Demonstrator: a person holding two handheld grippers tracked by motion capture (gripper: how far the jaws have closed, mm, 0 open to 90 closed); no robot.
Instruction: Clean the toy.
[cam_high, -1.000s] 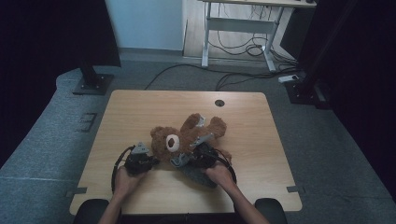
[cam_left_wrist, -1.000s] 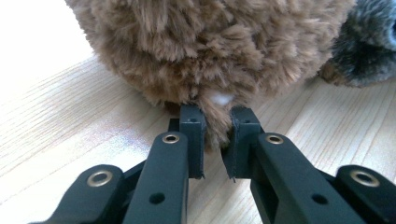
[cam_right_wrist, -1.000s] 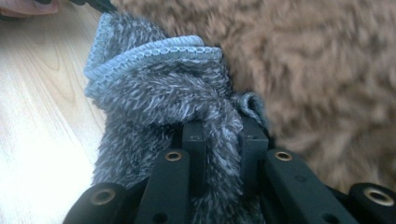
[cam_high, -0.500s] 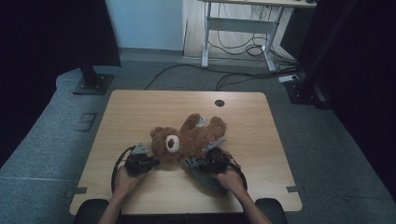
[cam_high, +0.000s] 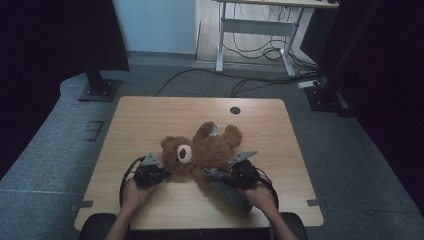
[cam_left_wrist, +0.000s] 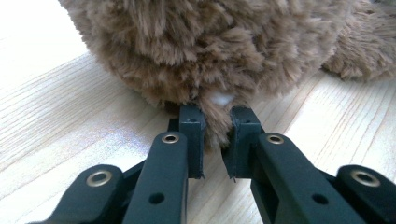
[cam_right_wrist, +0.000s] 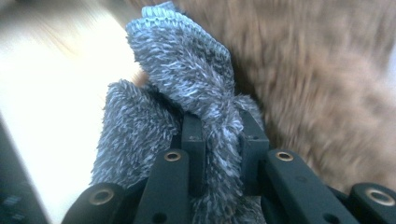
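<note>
A brown teddy bear (cam_high: 207, 147) lies on its back in the middle of the wooden table (cam_high: 145, 120), head toward the left. My left gripper (cam_high: 164, 173) is at the bear's head; in the left gripper view it (cam_left_wrist: 215, 126) is shut on a tuft of the bear's fur (cam_left_wrist: 210, 46) low on the head. Beside the bear's lower body, my right gripper (cam_high: 209, 173) is shut on a fuzzy grey sock (cam_high: 231, 194). The right gripper view has the sock (cam_right_wrist: 187, 70) bunched between the jaws of the right gripper (cam_right_wrist: 219, 135), with the bear's fur (cam_right_wrist: 327, 70) blurred behind it.
A round cable hole (cam_high: 235, 110) sits near the table's far edge. Beyond the table stand a white desk frame (cam_high: 255, 30), floor cables (cam_high: 200, 75) and black stand bases (cam_high: 100, 90). Both forearms come in over the near edge.
My right gripper has pulled right and toward the near edge with the grey sock, drawing it away from the bear. The left gripper has stayed at the bear's head.
</note>
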